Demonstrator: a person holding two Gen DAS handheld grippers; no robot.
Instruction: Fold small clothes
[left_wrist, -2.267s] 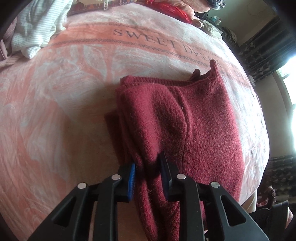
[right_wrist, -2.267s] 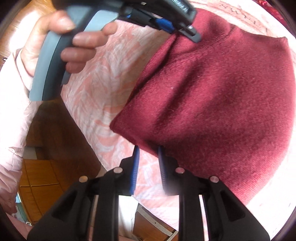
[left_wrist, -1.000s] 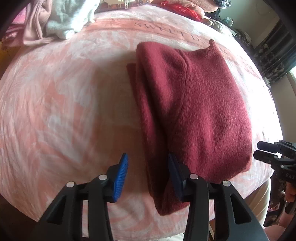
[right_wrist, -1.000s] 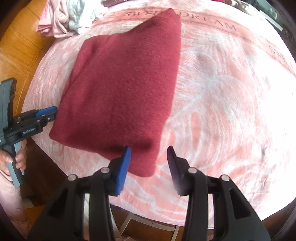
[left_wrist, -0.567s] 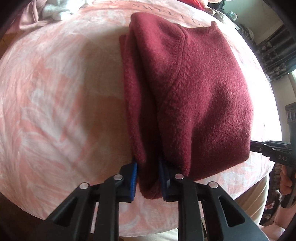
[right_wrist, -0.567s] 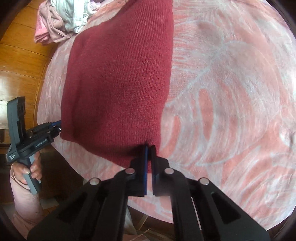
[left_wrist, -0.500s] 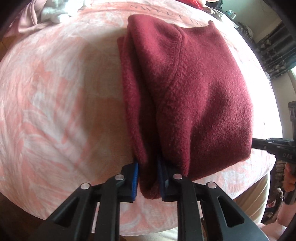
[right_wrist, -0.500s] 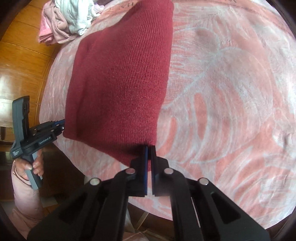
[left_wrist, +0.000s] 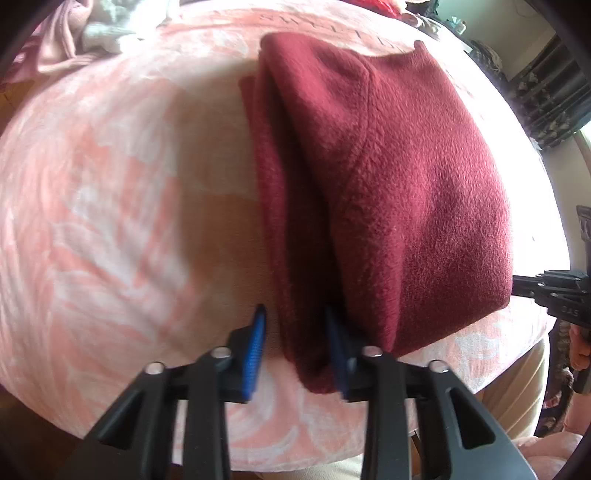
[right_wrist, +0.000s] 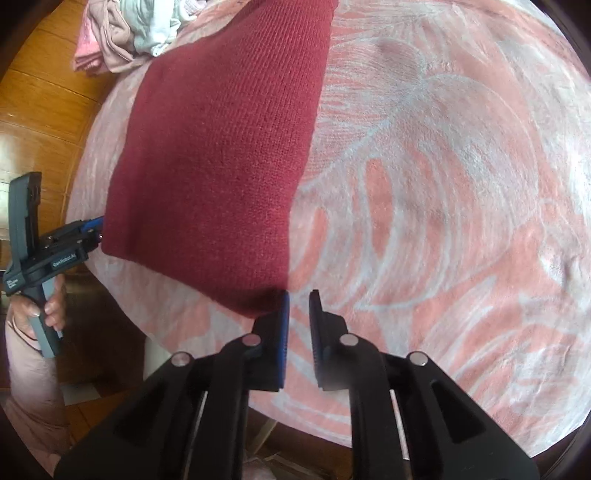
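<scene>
A folded dark red fleece garment (left_wrist: 399, 177) lies on the pink patterned blanket (left_wrist: 122, 192). My left gripper (left_wrist: 295, 336) is open, its blue-padded jaws standing either side of the garment's near left layered edge without clamping it. In the right wrist view the same garment (right_wrist: 221, 147) lies flat, and my right gripper (right_wrist: 299, 314) is open a little at its near right corner, holding nothing. The left gripper (right_wrist: 88, 230) shows there at the garment's left corner. The right gripper (left_wrist: 546, 288) shows at the right edge of the left wrist view.
A pile of pink and pale clothes (right_wrist: 129, 33) lies at the far left of the bed, also in the left wrist view (left_wrist: 85, 33). Wooden floor (right_wrist: 40, 96) lies beyond the bed's left edge. The blanket (right_wrist: 443, 184) stretches right of the garment.
Both grippers have opened and let go of the garment's near corners. The garment now rests flat on the blanket.
</scene>
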